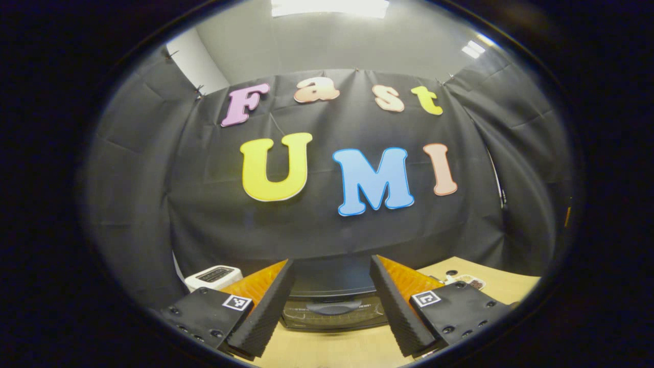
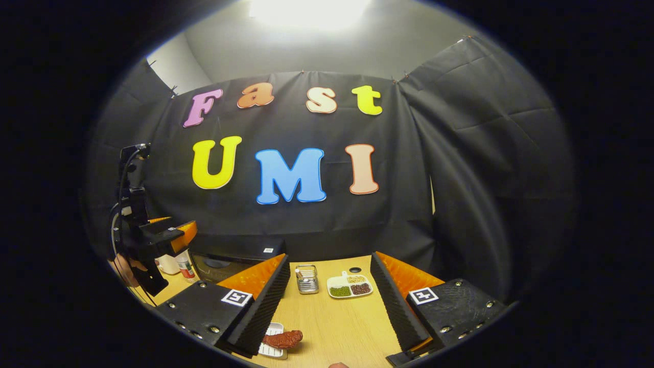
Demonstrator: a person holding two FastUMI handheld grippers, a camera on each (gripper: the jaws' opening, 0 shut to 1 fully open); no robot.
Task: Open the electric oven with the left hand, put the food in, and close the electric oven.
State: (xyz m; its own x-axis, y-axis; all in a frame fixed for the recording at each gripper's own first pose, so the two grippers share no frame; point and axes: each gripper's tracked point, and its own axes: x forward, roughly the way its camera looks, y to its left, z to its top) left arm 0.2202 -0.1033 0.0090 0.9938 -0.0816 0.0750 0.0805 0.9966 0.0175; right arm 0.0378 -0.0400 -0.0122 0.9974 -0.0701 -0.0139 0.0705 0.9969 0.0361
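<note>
A black electric oven [image 1: 332,299] stands on the wooden table straight ahead in the left gripper view, door shut, its curved handle [image 1: 333,308] between my fingers. My left gripper [image 1: 331,296] is open and short of the oven. In the right gripper view the oven [image 2: 232,258] sits at the back left, with the left gripper [image 2: 168,235] hovering in front of it in a hand. My right gripper [image 2: 331,301] is open above the table. A reddish-brown piece of food [image 2: 282,338] lies on a small white plate [image 2: 271,350] near its left finger.
A white toaster-like appliance [image 1: 213,276] stands left of the oven. A small metal rack [image 2: 307,278], a white divided dish [image 2: 350,286] of beans and a dark round hole [image 2: 354,270] sit mid-table. White bottles [image 2: 176,263] stand by the oven. Black cloth walls close the booth.
</note>
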